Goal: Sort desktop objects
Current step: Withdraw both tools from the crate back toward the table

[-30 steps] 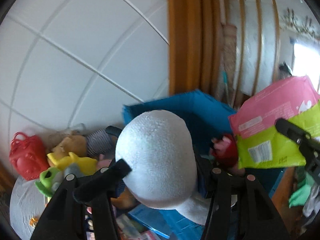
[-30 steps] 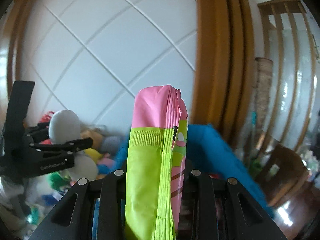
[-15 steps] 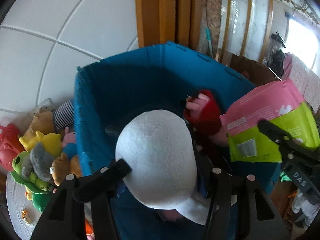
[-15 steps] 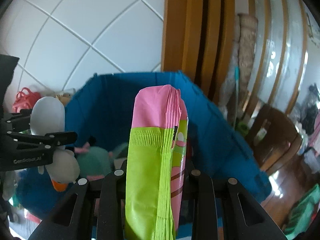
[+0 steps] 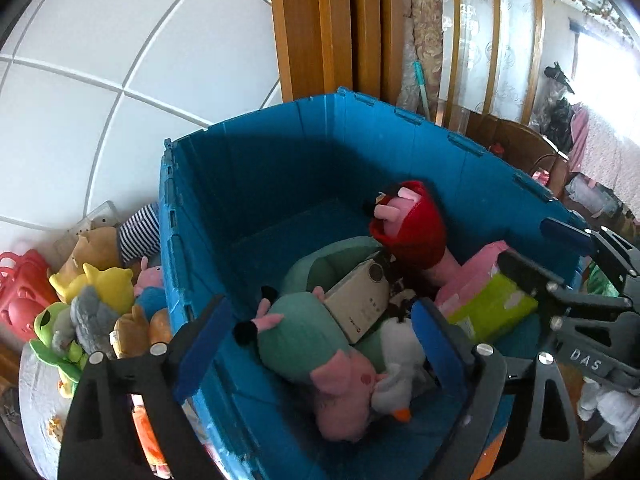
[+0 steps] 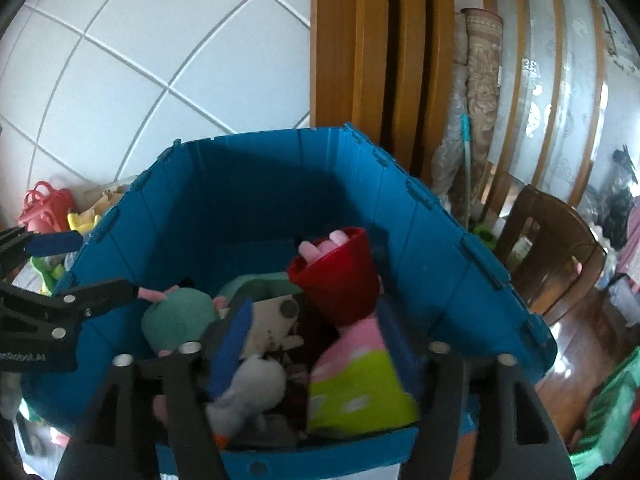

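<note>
Both claws wide and empty: left gripper [image 5: 320, 344] above blue bin [image 5: 256, 184], nearer remaining plush pile [image 5: 92, 304], lying left.

My left tool [image 5: 320, 324] spread wide, blue-padded fingers [image 5: 202, 338] apart, nothing between them, pointing forward and down. My right tool [image 6: 320, 344] likewise spread, nothing gripped, angled down. Right tool sits just to right of left tool; left tool visible at left edge of right wrist view.
</note>
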Motion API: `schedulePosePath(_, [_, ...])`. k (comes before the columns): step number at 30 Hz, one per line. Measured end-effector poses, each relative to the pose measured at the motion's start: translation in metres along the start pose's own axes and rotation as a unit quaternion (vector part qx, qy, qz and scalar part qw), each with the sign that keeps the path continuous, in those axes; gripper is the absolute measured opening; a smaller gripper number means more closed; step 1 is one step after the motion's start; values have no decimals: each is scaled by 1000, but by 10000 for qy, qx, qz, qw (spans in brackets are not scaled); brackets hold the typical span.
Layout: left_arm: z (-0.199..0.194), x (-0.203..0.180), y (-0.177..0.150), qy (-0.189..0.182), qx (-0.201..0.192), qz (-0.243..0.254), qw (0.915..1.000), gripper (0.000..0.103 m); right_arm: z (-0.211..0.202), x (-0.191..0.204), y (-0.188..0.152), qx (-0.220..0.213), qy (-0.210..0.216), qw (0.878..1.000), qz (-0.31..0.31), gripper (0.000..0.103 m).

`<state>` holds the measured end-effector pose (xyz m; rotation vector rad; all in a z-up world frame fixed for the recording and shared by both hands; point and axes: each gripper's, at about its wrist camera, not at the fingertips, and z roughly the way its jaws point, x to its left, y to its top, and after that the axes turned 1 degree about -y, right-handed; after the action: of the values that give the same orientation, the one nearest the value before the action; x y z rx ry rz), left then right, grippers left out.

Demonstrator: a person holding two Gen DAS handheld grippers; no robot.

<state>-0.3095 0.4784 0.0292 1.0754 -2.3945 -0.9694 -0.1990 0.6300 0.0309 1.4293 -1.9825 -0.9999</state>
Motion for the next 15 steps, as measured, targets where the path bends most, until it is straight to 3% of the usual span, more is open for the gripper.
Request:
schedulePosePath(1, [-5, 1, -2, -10, -57, 5, 10000, 92, -1, 0, 0, -16, 2, 10000, 17, 90])
schedulePosePath(5, [-27, 6, -10, -48, -250, -7, 9997, 92, -11, 5, -3, -67, -68, 9999, 61, 102])
schedulePosePath(15, [-52, 16, -24, -249, -386, 56, 9989, 92, -37, 19, -10, -178, -273, 9994, 147, 103])
